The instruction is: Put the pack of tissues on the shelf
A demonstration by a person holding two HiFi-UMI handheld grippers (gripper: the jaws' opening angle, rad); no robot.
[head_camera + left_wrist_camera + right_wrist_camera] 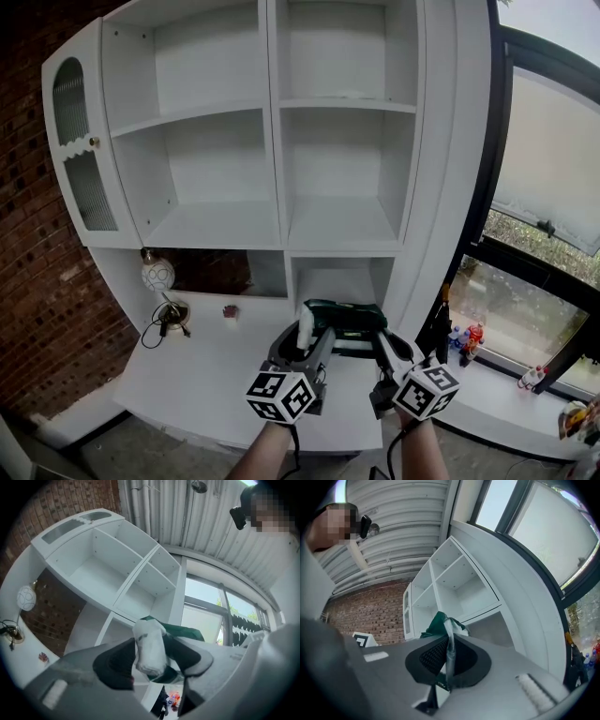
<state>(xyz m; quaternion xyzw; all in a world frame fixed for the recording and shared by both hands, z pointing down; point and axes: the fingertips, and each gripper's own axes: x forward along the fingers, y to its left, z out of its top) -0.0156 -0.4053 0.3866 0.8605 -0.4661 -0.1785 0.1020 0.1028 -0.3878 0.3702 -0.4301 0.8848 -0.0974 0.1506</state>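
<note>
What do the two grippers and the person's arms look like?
The left gripper and right gripper are grey, with black pads inside the fingers. Each carries a white cube with black square markers. The forearms are bare; no sleeve shows.

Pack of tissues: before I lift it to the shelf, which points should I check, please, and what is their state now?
1. Grip of the right tool on the pack of tissues: ok, it is shut on a thin edge of the wrapper.
2. Grip of the left tool on the pack's white end: not ok, the end stands between the jaws but a gap shows at one side.
3. Room on the shelf: ok, the compartments in view are bare.
4. Pack clear of the counter: cannot tell.
5. The globe lamp out of the way: ok, it stands well to the left.
</note>
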